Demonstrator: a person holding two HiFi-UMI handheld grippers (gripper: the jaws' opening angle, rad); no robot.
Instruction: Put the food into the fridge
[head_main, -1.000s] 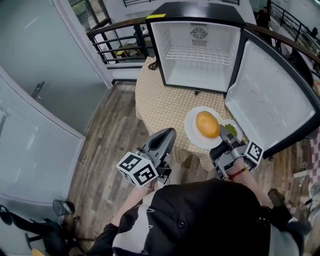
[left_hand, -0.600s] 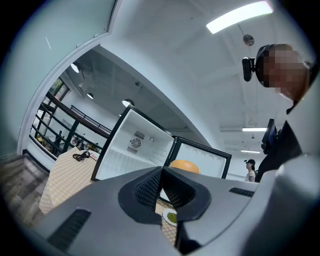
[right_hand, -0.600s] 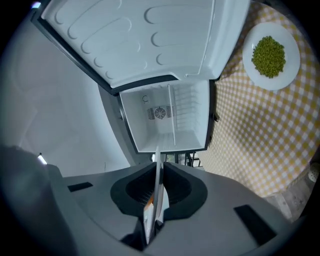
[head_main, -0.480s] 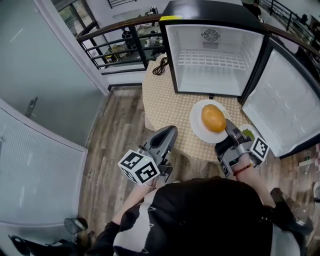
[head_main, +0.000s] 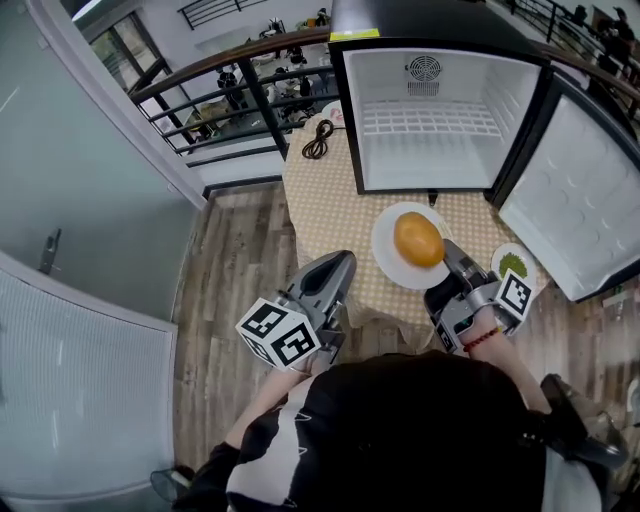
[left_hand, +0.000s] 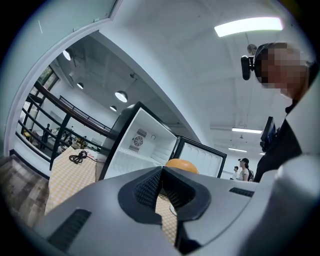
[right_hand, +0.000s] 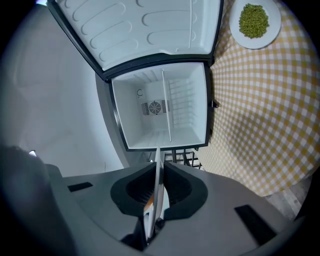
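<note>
- The mini fridge (head_main: 430, 120) stands on the round bench (head_main: 320, 200), which is covered in a yellow checked cloth.
- Its door (head_main: 580, 200) is swung wide to the right. The white inside is bare apart from one wire shelf (head_main: 430, 118).
- A white plate (head_main: 388, 262) sits just in front of the fridge opening and carries a round orange-yellow food (head_main: 418, 240). I cannot tell whether it is a bun or a fruit. The food is outside the fridge.
- The right hand-held gripper (head_main: 450, 250) is clamped on the near right rim of that plate. In the right gripper view the jaws are narrow, pinching the thin plate edge (right_hand: 157, 200) between the pads. The right hand-held gripper (right_hand: 159, 170) points straight at the open fridge.
- A small plate of green peas (head_main: 513, 264) lies on the bench just right of the right hand-held gripper, below the open door. It is partly hidden behind that gripper's marker cube. In the right gripper view the peas (right_hand: 253, 20) sit at the upper right.
- The left hand-held gripper (head_main: 338, 265) hangs at the near left edge of the bench, apart from both plates. In the left gripper view the left hand-held gripper (left_hand: 161, 170) has its jaws together with nothing between them. The orange-yellow food (left_hand: 182, 164) shows beyond the tips.
- A coiled black cable (head_main: 318, 140) lies on the bench left of the fridge.
- A black railing (head_main: 230, 100) runs behind the bench, which stands on a wood-plank floor (head_main: 240, 270).
</note>
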